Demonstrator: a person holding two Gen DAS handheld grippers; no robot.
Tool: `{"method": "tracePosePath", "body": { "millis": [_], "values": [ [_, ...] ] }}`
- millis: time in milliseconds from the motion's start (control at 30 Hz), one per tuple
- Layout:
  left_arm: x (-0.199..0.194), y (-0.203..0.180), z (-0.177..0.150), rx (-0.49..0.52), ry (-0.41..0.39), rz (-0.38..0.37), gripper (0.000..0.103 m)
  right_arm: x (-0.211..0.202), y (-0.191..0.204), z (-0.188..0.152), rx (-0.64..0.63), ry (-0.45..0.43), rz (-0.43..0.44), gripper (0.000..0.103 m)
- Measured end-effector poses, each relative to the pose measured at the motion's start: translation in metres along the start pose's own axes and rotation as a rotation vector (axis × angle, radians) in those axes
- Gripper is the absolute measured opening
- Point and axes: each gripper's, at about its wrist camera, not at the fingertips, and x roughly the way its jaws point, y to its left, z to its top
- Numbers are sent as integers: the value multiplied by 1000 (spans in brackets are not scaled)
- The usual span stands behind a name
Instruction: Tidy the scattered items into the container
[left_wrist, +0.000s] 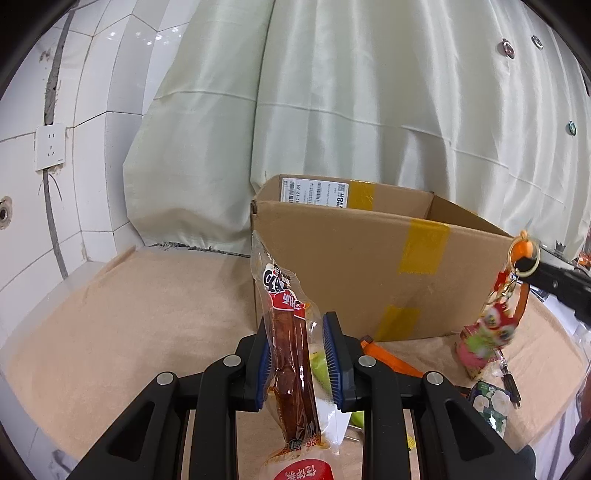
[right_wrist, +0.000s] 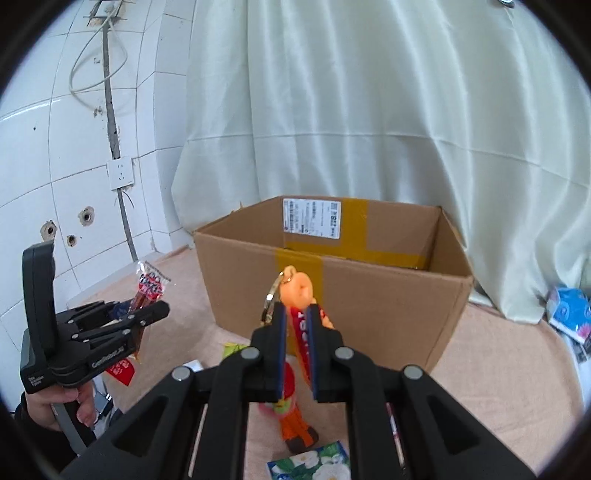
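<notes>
My left gripper (left_wrist: 297, 332) is shut on a clear sausage snack packet (left_wrist: 290, 354) with a red label, holding it upright above the table. It also shows in the right wrist view as the left gripper (right_wrist: 144, 312) with the packet (right_wrist: 149, 290) standing in it. My right gripper (right_wrist: 296, 314) is shut on the orange strap of a keychain charm (right_wrist: 297, 290), and its colourful figure (right_wrist: 291, 410) dangles below. From the left wrist view the right gripper (left_wrist: 521, 264) holds the charm (left_wrist: 487, 334) just right of the open cardboard box (left_wrist: 369, 266). The box (right_wrist: 332, 291) stands straight ahead of both grippers.
On the peach cloth (left_wrist: 129, 314) lie a green item (left_wrist: 320, 369), an orange item (left_wrist: 393, 360), a floral tissue pack (right_wrist: 310, 461) and a red packet (left_wrist: 306, 472). A blue pack (right_wrist: 569, 314) lies at the far right. Behind are a pale curtain and a tiled wall. A hand (right_wrist: 70, 406) grips the left handle.
</notes>
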Motion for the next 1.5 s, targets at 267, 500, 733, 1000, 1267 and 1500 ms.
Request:
{"method": "tracePosePath", "body": {
  "millis": [267, 500, 733, 1000, 1267, 1500],
  "values": [
    [8, -16, -3, 21, 16, -4, 26, 5, 2, -19, 55, -11, -76, 13],
    [7, -22, 4, 27, 10, -11, 26, 1, -2, -16, 71, -36, -58, 13],
    [1, -29, 21, 33, -8, -17, 26, -6, -4, -9, 67, -43, -58, 13],
    [-24, -37, 92, 58, -96, -45, 26, -35, -8, 43, 29, -119, -72, 13],
    [-29, -48, 174, 90, -172, -59, 26, -48, -16, 115, -7, -204, -106, 13],
    [10, -58, 217, 115, -149, -65, 26, -23, -32, 154, -3, -206, -117, 13]
  ]
}}
